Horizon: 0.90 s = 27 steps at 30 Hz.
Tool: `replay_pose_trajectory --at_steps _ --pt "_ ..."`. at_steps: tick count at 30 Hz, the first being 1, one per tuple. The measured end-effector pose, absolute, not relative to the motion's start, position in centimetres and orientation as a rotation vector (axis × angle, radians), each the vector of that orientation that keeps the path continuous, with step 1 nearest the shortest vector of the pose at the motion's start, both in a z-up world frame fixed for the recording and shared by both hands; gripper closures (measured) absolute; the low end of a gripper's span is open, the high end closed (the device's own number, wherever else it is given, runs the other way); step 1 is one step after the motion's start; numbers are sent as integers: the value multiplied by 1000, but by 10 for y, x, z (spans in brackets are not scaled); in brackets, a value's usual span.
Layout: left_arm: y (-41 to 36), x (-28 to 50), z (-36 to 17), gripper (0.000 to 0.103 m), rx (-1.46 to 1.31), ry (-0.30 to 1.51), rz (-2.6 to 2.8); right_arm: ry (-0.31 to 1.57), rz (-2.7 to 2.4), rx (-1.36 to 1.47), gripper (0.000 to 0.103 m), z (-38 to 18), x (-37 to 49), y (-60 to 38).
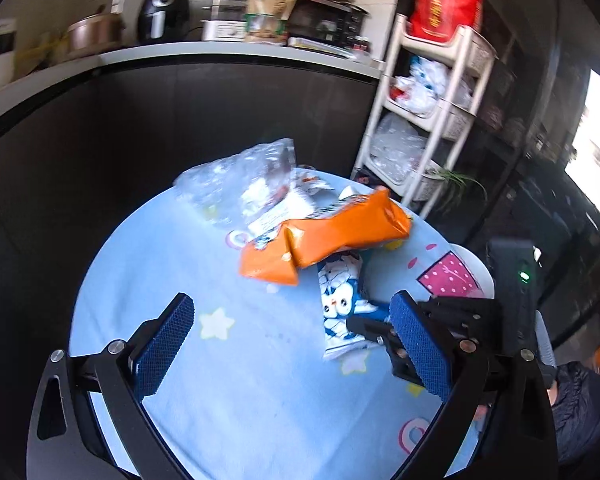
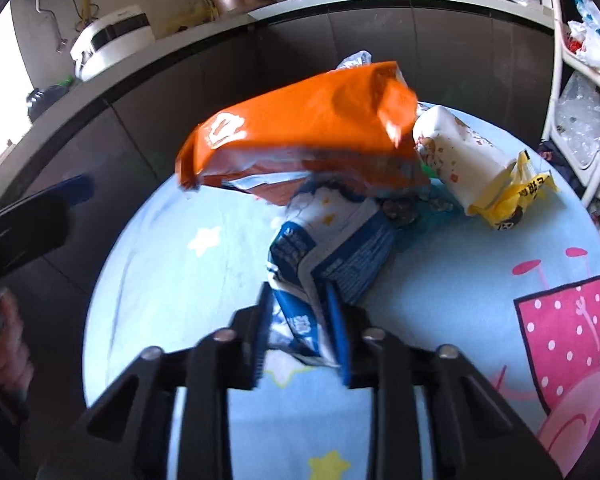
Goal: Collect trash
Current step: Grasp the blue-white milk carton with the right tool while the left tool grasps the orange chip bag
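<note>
A small round table (image 1: pixel 220 392) under a light blue cartoon cloth holds a heap of wrappers. An orange bag (image 1: pixel 328 240) (image 2: pixel 300 132) lies on top, and under it sits a blue-and-white wrapper (image 1: pixel 340 300) (image 2: pixel 324 248). My right gripper (image 2: pixel 300 308) is shut on that wrapper's near end; the left wrist view shows this gripper (image 1: pixel 366 326) from the side. My left gripper (image 1: pixel 296 314) hangs open over the cloth, short of the heap, with nothing between its fingers. Farther back lie a clear plastic bag (image 1: pixel 240 176) and a white-and-yellow wrapper (image 2: pixel 476 168).
A dark counter (image 1: pixel 180 50) with several kitchen appliances curves behind the table. A white shelf rack (image 1: pixel 432 100) full of bags stands at the right, with a red bag (image 1: pixel 444 4) on top. A person's hand (image 2: pixel 4 340) shows at the left edge.
</note>
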<state>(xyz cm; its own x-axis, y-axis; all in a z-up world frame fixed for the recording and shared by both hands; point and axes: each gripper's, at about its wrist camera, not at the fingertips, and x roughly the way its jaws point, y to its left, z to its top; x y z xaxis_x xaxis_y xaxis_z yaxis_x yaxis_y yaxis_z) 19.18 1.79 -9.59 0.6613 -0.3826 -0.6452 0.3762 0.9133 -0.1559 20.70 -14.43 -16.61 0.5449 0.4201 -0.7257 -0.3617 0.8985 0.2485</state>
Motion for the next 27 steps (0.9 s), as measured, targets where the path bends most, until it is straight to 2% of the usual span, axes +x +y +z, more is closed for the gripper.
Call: replay_pose_trajectory --at_steps 10,12,14,17,22,24,26,27 --pt "-40 253 -108 9 239 709 -510 845 441 73 83 -154 190 -174" --pt "-43 262 -113 15 245 727 -509 839 429 86 83 -152 187 -183" --pt "-45 271 -118 27 230 759 -519 833 418 90 83 -151 185 -192" --pt "-44 275 -120 37 196 781 -533 822 404 99 83 -149 183 -202" --pt "-43 274 -115 41 142 780 -551 810 382 120 83 -146 178 -215" --pt "-44 273 -113 45 127 784 -563 809 376 126 83 -147 177 -214" --pt "-45 272 -112 58 119 797 -571 807 373 136 83 -146 175 -217" --pt "-46 272 -112 61 112 804 -576 804 374 145 83 -145 173 -218"
